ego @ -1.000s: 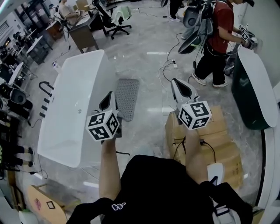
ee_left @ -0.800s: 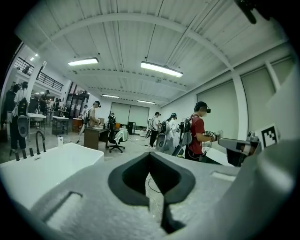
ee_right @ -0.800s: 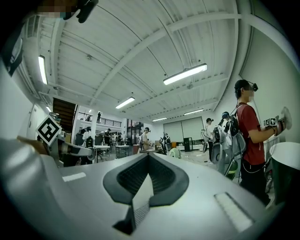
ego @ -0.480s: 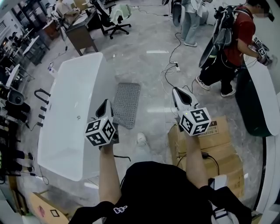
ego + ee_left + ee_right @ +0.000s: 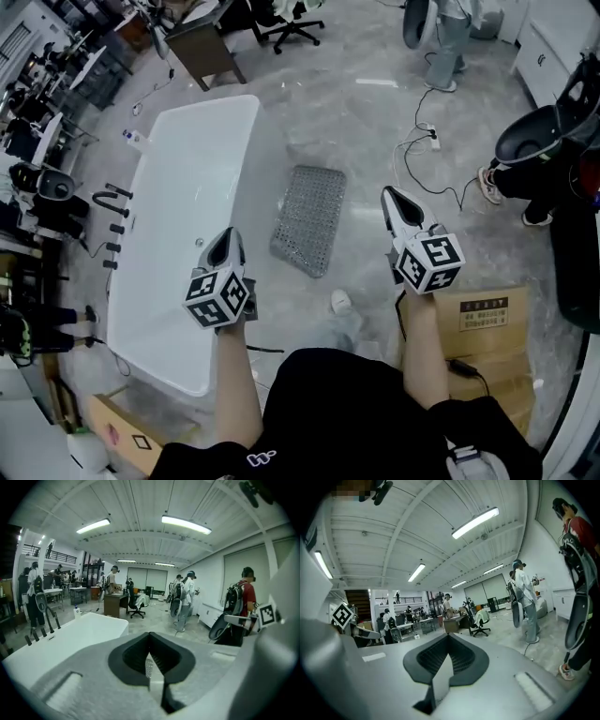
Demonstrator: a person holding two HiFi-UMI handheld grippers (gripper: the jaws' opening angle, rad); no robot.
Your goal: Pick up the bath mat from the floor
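The bath mat [image 5: 309, 218] lies flat on the floor [image 5: 375, 122] just beside the white bathtub [image 5: 187, 187], ahead of the person and between the lines of the two claws. Its long axis runs away from the person, the far end leaning a little to the right, so a short edge faces them. In the head view the left gripper [image 5: 228, 240] shows against the tub's right-hand rim, with the mat's near left corner just to its right. The right gripper [image 5: 390, 195] stands off the mat's right long edge, with a cardboard box [image 5: 483, 314] behind it. Neither is clearly nearer, though the near short edge looks the easier reach for the left one. Both claws are closed tight with nothing held. Both gripper views look out level across the room, taking in ceiling lights [image 5: 186, 524] and standing people [image 5: 186, 599], so the claws appear to be well above the floor, pointing forward rather than down. The forearms [image 5: 234, 375] reach ahead, roughly parallel. By this reading the coming move calls for a stoop, a downward tilt of the claws and open jaws before either can take a mat edge
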